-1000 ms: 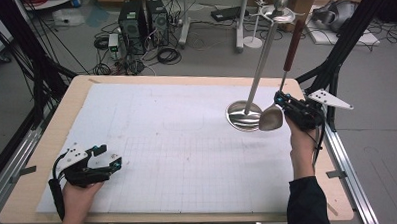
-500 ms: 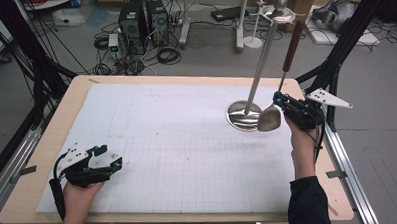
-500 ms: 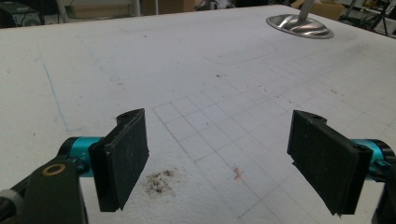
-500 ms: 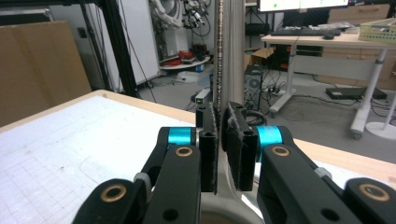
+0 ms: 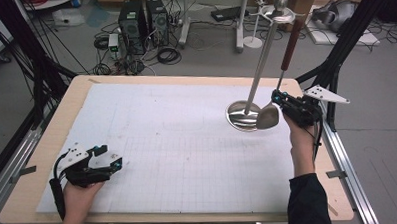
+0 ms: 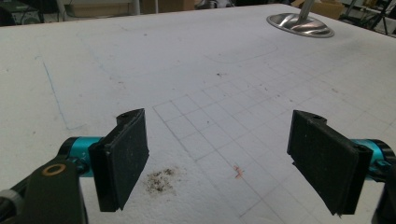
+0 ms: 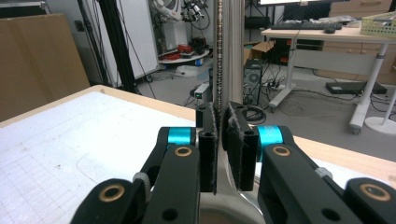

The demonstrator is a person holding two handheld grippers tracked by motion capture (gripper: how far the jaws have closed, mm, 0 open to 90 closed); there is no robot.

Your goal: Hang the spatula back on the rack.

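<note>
Even, diffuse indoor light falls from overhead, and shadows under the hands stay faint and soft in the high view. The white sheet on the desk (image 5: 177,137) reads bright but not blown out. The steel stand base (image 5: 242,116) carries mirror-like highlights, and the ladle bowl (image 5: 267,118) beside it shines too. The high view is soft and a little grainy. In the left gripper view the pads of the left tool (image 6: 219,161) are sharp; far edges bend slightly. In the right gripper view the right tool (image 7: 221,149) is slightly blurred up close, the background room clearer.

The stand (image 5: 244,115) sits at the table's (image 5: 47,147) right side, ladle (image 5: 269,114) beside it.
</note>
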